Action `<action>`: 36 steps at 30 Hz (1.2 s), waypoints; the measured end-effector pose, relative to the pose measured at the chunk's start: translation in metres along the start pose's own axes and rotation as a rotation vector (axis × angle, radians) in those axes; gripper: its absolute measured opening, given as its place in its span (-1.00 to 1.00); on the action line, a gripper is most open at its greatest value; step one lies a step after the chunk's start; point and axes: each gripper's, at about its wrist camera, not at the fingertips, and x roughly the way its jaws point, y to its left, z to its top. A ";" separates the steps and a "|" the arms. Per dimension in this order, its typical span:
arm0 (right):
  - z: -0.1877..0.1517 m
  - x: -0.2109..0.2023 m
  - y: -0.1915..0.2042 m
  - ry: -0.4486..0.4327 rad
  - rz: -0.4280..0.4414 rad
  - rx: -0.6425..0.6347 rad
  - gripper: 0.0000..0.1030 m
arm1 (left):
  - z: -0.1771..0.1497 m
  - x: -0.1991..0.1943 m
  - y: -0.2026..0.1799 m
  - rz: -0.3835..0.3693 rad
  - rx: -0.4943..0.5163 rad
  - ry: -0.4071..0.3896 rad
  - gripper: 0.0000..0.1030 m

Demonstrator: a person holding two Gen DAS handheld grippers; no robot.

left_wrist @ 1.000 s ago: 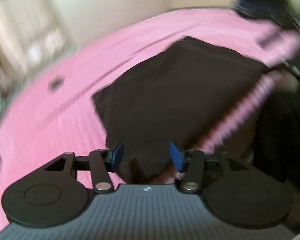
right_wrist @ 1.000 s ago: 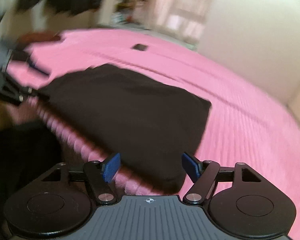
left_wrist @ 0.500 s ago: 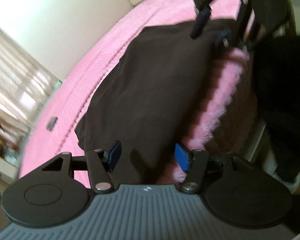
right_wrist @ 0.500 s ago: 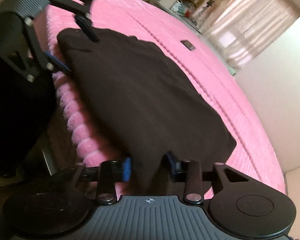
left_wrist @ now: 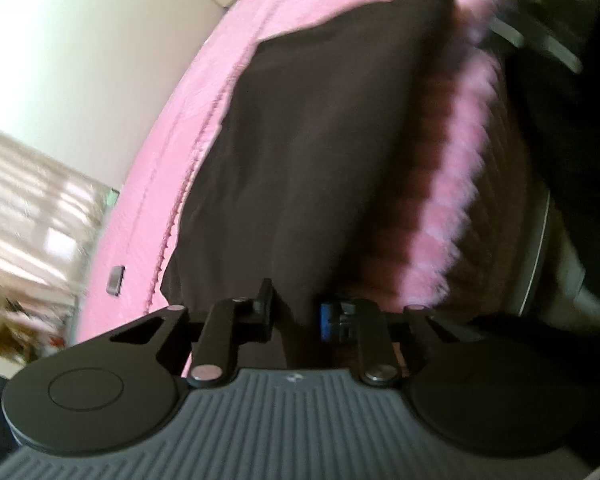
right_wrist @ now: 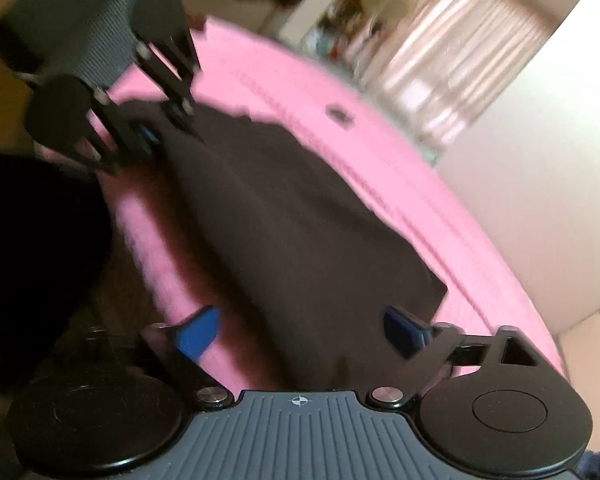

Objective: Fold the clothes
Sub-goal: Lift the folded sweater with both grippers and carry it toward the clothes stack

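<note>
a pink bedspread [right_wrist: 440, 184] covers the bed, a small dark object [right_wrist: 339, 114] lying on it; curtains [right_wrist: 444, 52] hang behind.

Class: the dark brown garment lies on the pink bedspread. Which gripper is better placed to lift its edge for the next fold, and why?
Probably the left gripper: its jaws are narrowed over the near edge of the dark brown garment. The right gripper is spread wide open at the other end, gripping nothing.
</note>
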 end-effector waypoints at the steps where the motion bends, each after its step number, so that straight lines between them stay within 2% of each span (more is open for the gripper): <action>1: 0.003 0.002 0.002 -0.002 0.004 -0.012 0.78 | 0.001 -0.004 0.009 -0.006 -0.044 -0.014 -0.66; 4: 0.009 0.020 0.006 0.000 -0.016 -0.068 0.77 | 0.001 -0.011 0.033 -0.044 -0.155 -0.044 -0.67; 6: 0.008 0.032 0.003 0.032 -0.038 -0.098 0.35 | 0.000 -0.014 0.044 -0.064 -0.192 -0.058 -0.67; 7: 0.007 0.039 0.002 0.061 -0.056 -0.131 0.08 | 0.000 -0.015 0.047 -0.069 -0.198 -0.064 -0.66; 9: 0.001 0.051 0.003 0.124 -0.084 -0.214 -0.02 | -0.002 -0.018 0.047 -0.074 -0.185 -0.070 -0.66; 10: -0.002 0.054 0.002 0.143 -0.083 -0.236 -0.41 | -0.003 -0.019 0.046 -0.076 -0.178 -0.073 -0.66; 13: -0.004 0.043 0.001 0.141 -0.092 -0.226 -0.60 | -0.006 -0.021 0.037 -0.068 -0.158 -0.073 -0.65; 18: 0.006 0.026 0.005 0.131 -0.101 -0.222 -0.62 | -0.006 -0.019 -0.008 0.040 0.032 -0.044 -0.54; 20: 0.007 0.024 0.007 0.132 -0.097 -0.223 -0.62 | -0.011 -0.015 -0.019 0.058 0.083 -0.023 -0.55; 27: 0.000 0.028 -0.002 0.101 -0.055 -0.187 -0.62 | -0.014 -0.008 -0.011 0.009 0.033 -0.015 -0.70; 33: 0.003 0.039 -0.027 0.051 0.059 -0.096 -0.62 | -0.019 0.009 0.021 -0.119 -0.130 -0.025 -0.72; 36: 0.012 0.040 -0.042 0.070 0.128 -0.079 -0.63 | -0.010 0.007 0.030 -0.176 -0.150 -0.012 -0.73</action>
